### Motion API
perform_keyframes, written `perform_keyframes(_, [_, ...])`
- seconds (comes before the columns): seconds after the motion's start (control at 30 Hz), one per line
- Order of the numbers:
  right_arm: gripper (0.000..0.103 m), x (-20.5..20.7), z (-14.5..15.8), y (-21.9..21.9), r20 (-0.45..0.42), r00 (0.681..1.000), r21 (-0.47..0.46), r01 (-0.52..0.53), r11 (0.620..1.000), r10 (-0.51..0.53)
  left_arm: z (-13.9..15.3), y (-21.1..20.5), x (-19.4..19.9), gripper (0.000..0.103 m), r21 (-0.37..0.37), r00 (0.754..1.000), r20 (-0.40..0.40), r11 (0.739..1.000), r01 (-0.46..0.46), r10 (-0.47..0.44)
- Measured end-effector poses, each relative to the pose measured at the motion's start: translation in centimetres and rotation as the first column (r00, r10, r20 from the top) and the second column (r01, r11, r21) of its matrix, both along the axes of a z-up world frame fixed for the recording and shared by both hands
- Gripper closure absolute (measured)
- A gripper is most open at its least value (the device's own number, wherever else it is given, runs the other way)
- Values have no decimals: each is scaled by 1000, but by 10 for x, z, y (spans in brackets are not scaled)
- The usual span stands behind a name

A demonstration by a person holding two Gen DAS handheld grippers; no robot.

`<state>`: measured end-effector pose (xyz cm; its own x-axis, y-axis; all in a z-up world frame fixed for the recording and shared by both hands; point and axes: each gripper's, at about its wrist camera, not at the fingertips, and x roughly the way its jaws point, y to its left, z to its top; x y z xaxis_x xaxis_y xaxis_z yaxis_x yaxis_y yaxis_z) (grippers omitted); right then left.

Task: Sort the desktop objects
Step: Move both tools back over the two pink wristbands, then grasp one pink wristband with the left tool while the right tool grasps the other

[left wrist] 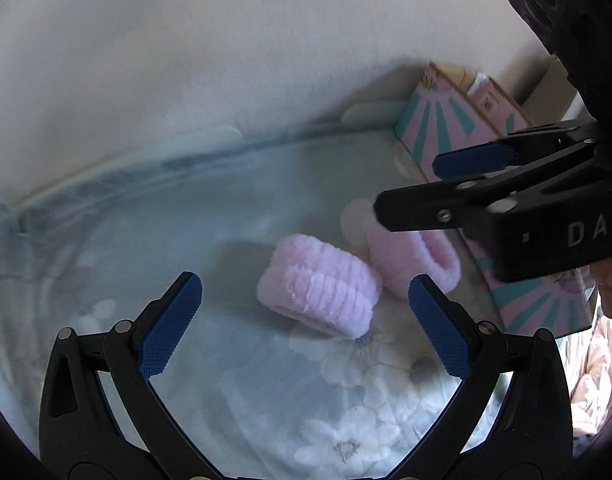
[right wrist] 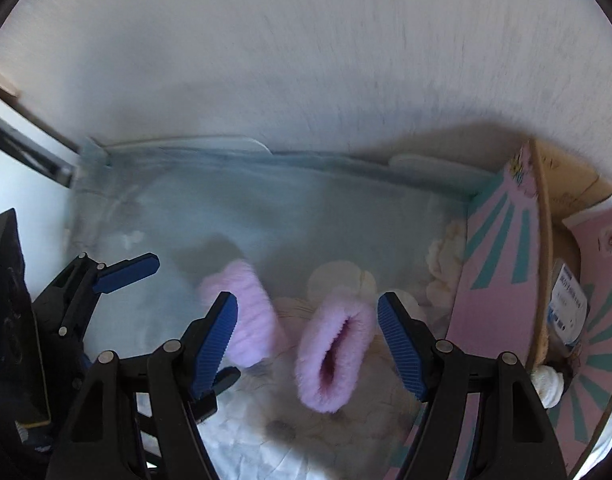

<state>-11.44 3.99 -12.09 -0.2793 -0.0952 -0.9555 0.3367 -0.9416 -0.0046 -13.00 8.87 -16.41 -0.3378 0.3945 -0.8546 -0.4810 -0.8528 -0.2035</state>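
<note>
Two fluffy pink wristbands are seen lying on a pale blue floral cloth (left wrist: 234,380), close together, possibly just touching. The left wristband (left wrist: 318,290) is laid on its side, and in the left wrist view its long axis is seen to run from upper left to lower right, with ribbed plush rows running across its width. The right wristband (right wrist: 334,354) is turned so that its slit-like opening faces the right wrist camera, the opening running steeply from upper right to lower left in that view (a darker pink is shown inside). Both are made of soft, fuzzy fabric and shaped as short flattened loops. The left gripper (left wrist: 306,322) is held above the left wristband with its blue ridged pads well apart and nothing pressed between them. The right gripper (right wrist: 307,344) is likewise held with its jaws apart, the right wristband framed between the pads but not clamped. To the right, a cardboard box (right wrist: 501,276) printed with pink and teal rays is stood against the white wall (right wrist: 306,60); a small white packet with blue print is seen inside it, its writing too blurred to be read. On the right gripper's black body the letters "DAS" can be read in the left wrist view.
</note>
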Motion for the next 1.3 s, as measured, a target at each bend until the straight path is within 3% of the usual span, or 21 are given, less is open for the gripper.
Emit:
perform_keyframes(0.1, [34,-3,-17,2,25,999,57,34,998,-36,-15,5,-1,0,1,999,19,999,32,-32])
perform_keyframes(0.23, [35,-2,-30,6,53,997,42,62,997,-64,-34,13,-4,0,-14,997,38,998,63,-63])
perform_keyframes(0.33, [42,-2,-34,8,60,995,31,82,996,-84,-44,17,-5,3,-4,996,40,997,79,-79])
perform_keyframes(0.4, [45,0,-35,11,62,993,15,97,995,-98,-47,19,-4,13,2,994,48,995,96,-96])
perform_keyframes(0.43, [56,0,-37,12,66,992,12,105,994,-106,-48,20,-3,14,-4,994,42,995,104,-103])
perform_keyframes(0.47, [66,0,-38,13,71,991,13,112,994,-112,-47,21,-2,22,-8,993,33,994,113,-112])
perform_keyframes(0.5, [69,0,-40,14,75,990,14,117,993,-118,-46,21,-2,32,-18,993,20,993,121,-120])
perform_keyframes(0.67, [78,3,-38,18,69,987,-15,146,989,-145,-41,14,-7,56,19,993,45,994,109,-109])
perform_keyframes(0.8, [79,5,-35,15,63,986,-22,155,988,-153,-31,5,-10,75,41,995,45,995,91,-92])
perform_keyframes(1.07, [80,12,-20,7,31,991,-29,134,991,-133,-16,-6,-11,78,54,997,54,997,54,-57])
perform_keyframes(1.3, [80,17,26,2,-34,995,-60,87,994,-90,31,-12,-14,78,86,999,40,996,-22,19])
